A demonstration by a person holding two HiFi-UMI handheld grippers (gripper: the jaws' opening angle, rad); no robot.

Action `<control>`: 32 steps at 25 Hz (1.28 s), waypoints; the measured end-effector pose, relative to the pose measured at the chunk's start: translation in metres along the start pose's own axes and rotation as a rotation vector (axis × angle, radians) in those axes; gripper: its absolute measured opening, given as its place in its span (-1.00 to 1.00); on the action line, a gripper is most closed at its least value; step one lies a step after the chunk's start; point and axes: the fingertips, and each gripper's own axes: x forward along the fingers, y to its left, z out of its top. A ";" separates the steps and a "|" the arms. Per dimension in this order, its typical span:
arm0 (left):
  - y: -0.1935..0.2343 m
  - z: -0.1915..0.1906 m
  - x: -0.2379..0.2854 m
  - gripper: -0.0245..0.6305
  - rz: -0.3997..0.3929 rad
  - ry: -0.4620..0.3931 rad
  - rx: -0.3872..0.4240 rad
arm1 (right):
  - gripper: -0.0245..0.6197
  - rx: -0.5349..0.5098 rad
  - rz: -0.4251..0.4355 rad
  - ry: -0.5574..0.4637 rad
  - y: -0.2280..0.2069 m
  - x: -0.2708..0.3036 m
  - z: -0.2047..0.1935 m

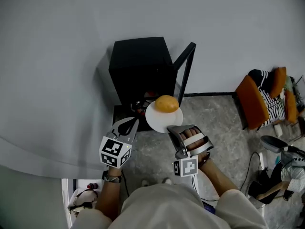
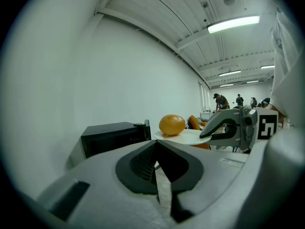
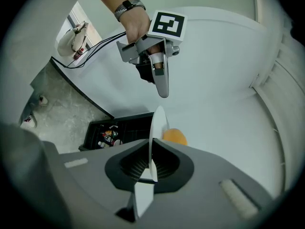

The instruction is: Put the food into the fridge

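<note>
1. Status: the task is under way and the transfer is not complete. The food is outside the fridge (image 1: 140, 66).
2. Fridge: the black cabinet stands against the wall at upper centre of the head view. Its door (image 1: 186, 73) is swung open to the right, so access is already provided. Small items (image 3: 108, 136) show inside the open compartment.
3. Food: one orange fruit (image 1: 167, 103) rests on a white plate (image 1: 155, 120). The plate is carried in the air just in front of the open fridge, above the floor (image 1: 224, 128).
4. Right hand-held gripper (image 1: 172, 129): closed on the near rim of the plate. The right gripper view shows the rim clamped edge-on between the two jaws.
5. Left hand-held gripper (image 1: 132, 125): jaws together, with nothing between them. It hangs just left of the plate, apart from it.
6. Remaining, as judged: move the plate forward into the open compartment, set it down on a shelf, release the rim, withdraw, and probably close the door.
7. Caution: the fruit lies loose on the plate; keep the plate level.
</note>
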 end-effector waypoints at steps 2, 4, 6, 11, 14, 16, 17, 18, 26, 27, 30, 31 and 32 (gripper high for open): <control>0.001 -0.002 -0.001 -0.93 0.005 0.002 -0.003 | -0.87 -0.005 0.010 -0.004 0.002 0.001 0.000; -0.004 -0.001 0.001 -0.93 0.011 0.005 -0.002 | -0.86 -0.009 0.018 -0.010 0.002 0.000 -0.004; -0.013 0.004 0.006 -0.93 0.019 0.009 0.000 | -0.87 -0.013 0.021 -0.014 -0.001 -0.005 -0.014; -0.034 0.004 0.004 -0.93 0.048 -0.007 0.015 | -0.87 -0.034 0.018 -0.030 0.005 -0.020 -0.026; -0.047 0.005 0.001 -0.93 0.069 -0.016 0.022 | -0.87 -0.059 0.022 -0.044 0.009 -0.031 -0.031; -0.049 0.011 0.008 -0.93 0.084 -0.013 0.020 | -0.87 -0.068 0.034 -0.056 0.001 -0.026 -0.044; -0.050 0.014 0.012 -0.93 0.092 -0.009 0.017 | -0.86 -0.071 0.038 -0.063 -0.003 -0.023 -0.049; -0.050 0.016 0.014 -0.93 0.100 -0.006 0.015 | -0.87 -0.074 0.038 -0.070 -0.007 -0.021 -0.053; -0.057 0.009 0.007 -0.93 0.135 0.007 0.001 | -0.86 -0.082 0.024 -0.101 -0.006 -0.022 -0.053; -0.055 0.009 0.008 -0.93 0.138 0.008 -0.002 | -0.86 -0.083 0.026 -0.103 -0.007 -0.020 -0.054; -0.051 0.009 0.010 -0.93 0.145 0.011 -0.006 | -0.86 -0.087 0.029 -0.109 -0.008 -0.015 -0.054; -0.050 0.008 0.012 -0.93 0.145 0.012 -0.007 | -0.86 -0.086 0.030 -0.109 -0.007 -0.013 -0.055; -0.050 0.008 0.013 -0.93 0.144 0.013 -0.007 | -0.86 -0.086 0.030 -0.109 -0.007 -0.012 -0.057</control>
